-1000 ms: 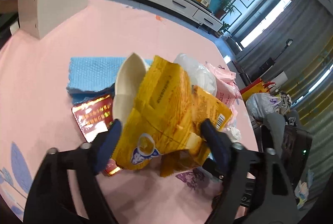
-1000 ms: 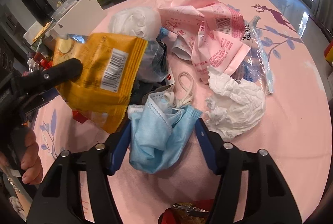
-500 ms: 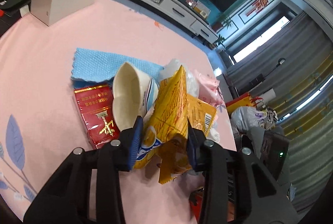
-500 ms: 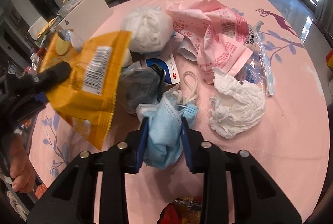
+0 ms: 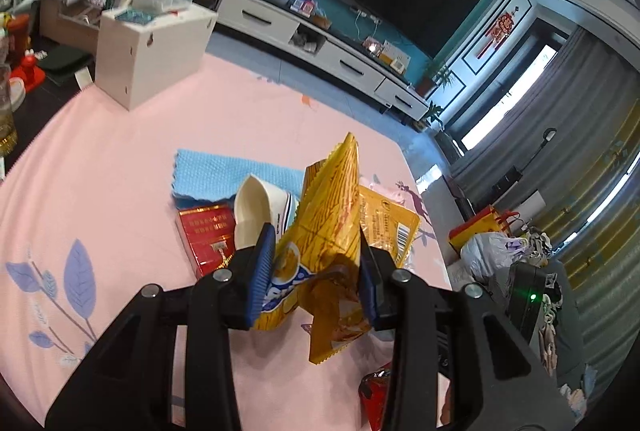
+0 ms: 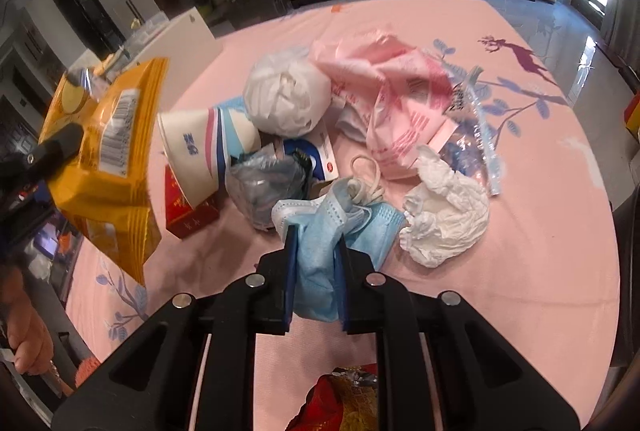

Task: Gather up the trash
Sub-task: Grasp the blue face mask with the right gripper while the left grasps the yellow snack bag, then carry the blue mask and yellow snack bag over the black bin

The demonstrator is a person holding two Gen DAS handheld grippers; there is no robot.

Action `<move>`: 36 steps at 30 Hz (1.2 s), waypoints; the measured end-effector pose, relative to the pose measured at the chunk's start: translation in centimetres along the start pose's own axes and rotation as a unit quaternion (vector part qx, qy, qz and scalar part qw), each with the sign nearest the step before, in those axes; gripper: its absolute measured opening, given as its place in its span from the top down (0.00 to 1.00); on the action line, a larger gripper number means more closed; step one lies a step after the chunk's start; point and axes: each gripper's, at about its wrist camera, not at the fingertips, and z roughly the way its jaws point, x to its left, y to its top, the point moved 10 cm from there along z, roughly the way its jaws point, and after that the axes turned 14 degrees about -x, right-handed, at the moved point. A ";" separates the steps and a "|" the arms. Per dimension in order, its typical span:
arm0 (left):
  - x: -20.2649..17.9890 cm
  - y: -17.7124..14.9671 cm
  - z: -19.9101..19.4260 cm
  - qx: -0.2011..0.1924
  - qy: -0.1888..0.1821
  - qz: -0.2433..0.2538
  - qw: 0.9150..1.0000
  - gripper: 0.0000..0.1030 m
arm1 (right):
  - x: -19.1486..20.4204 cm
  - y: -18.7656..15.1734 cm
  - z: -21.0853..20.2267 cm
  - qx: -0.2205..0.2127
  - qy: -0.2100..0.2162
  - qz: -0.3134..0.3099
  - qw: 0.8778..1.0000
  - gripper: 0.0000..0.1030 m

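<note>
Showing light, soft litter | left gripper point(image 5: 316, 271) clamped crinkly yellow snack bag point(image 5: 332, 231) mid-body | right gripper point(image 6: 314, 271) closing, pinched limp blue face mask point(image 6: 320, 251) beside crumpled tissue point(image 6: 448, 219)

Both wrist cams are sitting close, looking down along their fingers at the pink tablecloth point(image 5: 120, 159). Left is facing the TV wall obliquely, right more squarely. Both are catching the yellow snack bag point(image 5: 332, 215) point(image 6: 108, 151) and paper cup point(image 5: 256, 207) point(image 6: 204, 151).
</note>
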 end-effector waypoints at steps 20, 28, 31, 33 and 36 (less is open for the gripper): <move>-2.9 0.2 -2.0 -0.022 -0.002 0.049 0.999 0.68 | 0.0 3.6 -5.8 -0.081 0.026 0.025 0.996 0.83; -4.7 -0.3 -2.9 -0.027 -0.015 0.070 0.997 0.68 | -0.7 4.7 -8.1 -0.113 0.028 0.036 0.993 0.83; -5.2 -0.8 -2.9 -0.027 -0.015 0.081 0.996 0.68 | -1.0 5.1 -9.1 -0.125 0.029 0.039 0.991 0.83; -5.5 -1.1 -2.7 -0.023 -0.018 0.084 0.996 0.68 | -1.1 5.3 -9.6 -0.133 0.028 0.040 0.990 0.83; -6.0 -1.6 -2.4 -0.019 -0.019 0.092 0.995 0.68 | -1.5 5.7 -10.5 -0.145 0.025 0.041 0.988 0.83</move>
